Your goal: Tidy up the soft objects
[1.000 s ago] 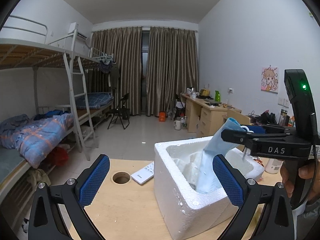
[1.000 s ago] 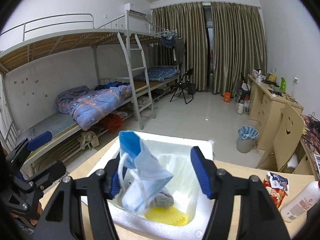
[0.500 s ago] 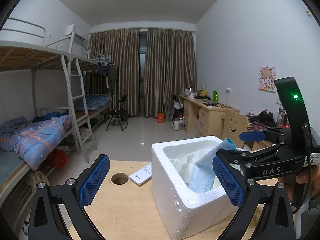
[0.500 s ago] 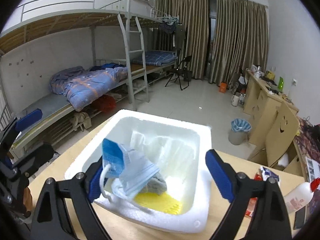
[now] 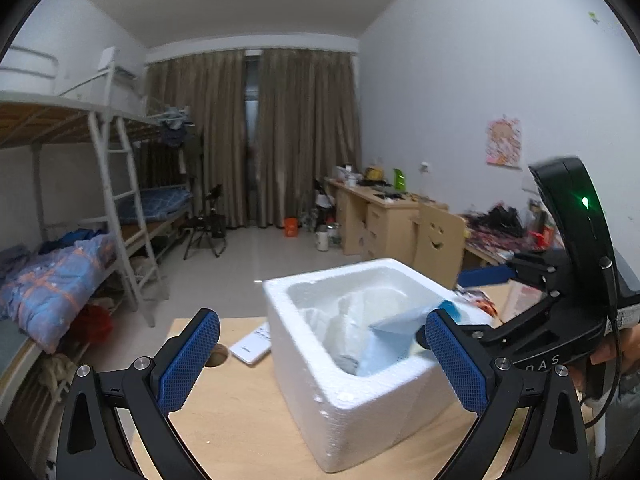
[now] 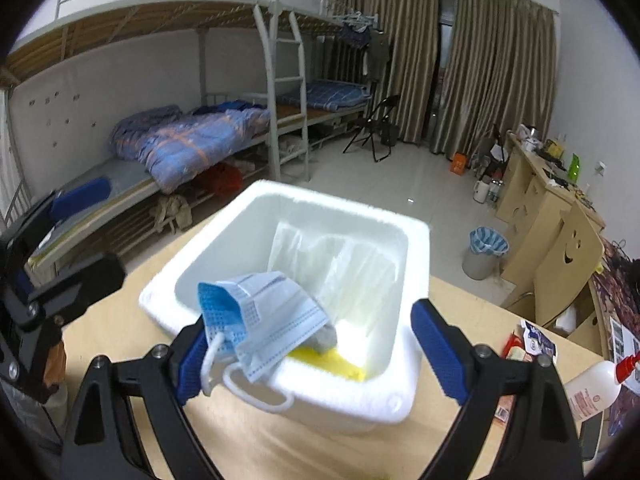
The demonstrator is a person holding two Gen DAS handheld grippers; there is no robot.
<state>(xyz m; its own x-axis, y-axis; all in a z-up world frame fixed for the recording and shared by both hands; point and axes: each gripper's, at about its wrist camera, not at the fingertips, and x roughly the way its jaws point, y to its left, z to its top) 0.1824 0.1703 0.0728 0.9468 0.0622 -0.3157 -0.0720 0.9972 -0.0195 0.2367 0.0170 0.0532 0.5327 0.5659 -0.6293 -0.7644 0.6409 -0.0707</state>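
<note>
A white foam box (image 6: 362,394) stands on the wooden table (image 6: 120,352); it also shows in the left wrist view (image 5: 360,412). A blue face mask (image 6: 264,312) drapes over the box's near rim, touching my right gripper's left finger (image 6: 188,356). My right gripper (image 6: 316,356) is open, just in front of the box. The mask shows in the left wrist view (image 5: 396,340) too. Inside the box lie a clear plastic bag (image 6: 340,264), a grey item (image 6: 326,338) and a yellow item (image 6: 332,362). My left gripper (image 5: 320,356) is open and empty, at the box's left side.
A white remote (image 5: 252,344) and a round hole (image 5: 218,357) are on the table left of the box. A white bottle (image 6: 588,388) and snack packets (image 6: 532,340) lie at the right. Bunk beds (image 6: 180,148) and desks (image 6: 532,184) stand beyond the table.
My right gripper opened wide and drew back from the box. The mask sank from hanging upright to draping over the box's rim. The left gripper stayed open.
</note>
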